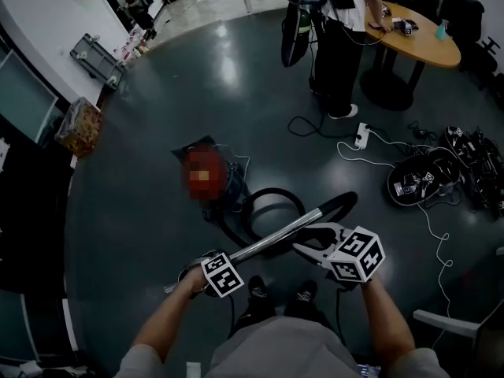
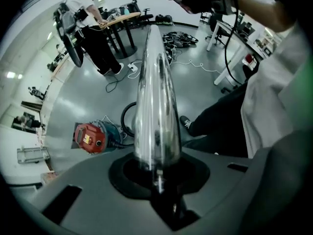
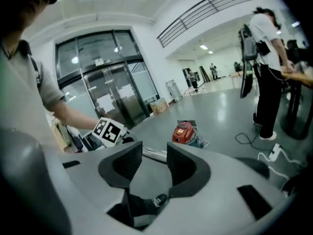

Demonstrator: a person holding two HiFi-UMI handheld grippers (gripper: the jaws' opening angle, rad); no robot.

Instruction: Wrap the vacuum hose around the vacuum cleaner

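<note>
Standing person [image 1: 342, 46] cut off at top edge, hose [image 1: 340, 205] partly hidden behind metal tube [image 1: 276, 235]

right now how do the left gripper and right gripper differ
The left gripper is shut on the metal vacuum tube; the right gripper stands open and empty. The left gripper points steeply down; the right gripper points closer to level. Both sit near the tube.

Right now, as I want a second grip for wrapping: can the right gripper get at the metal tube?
Probably yes. The right gripper is open and empty, and the metal tube lies just beyond its jaws with nothing between.
</note>
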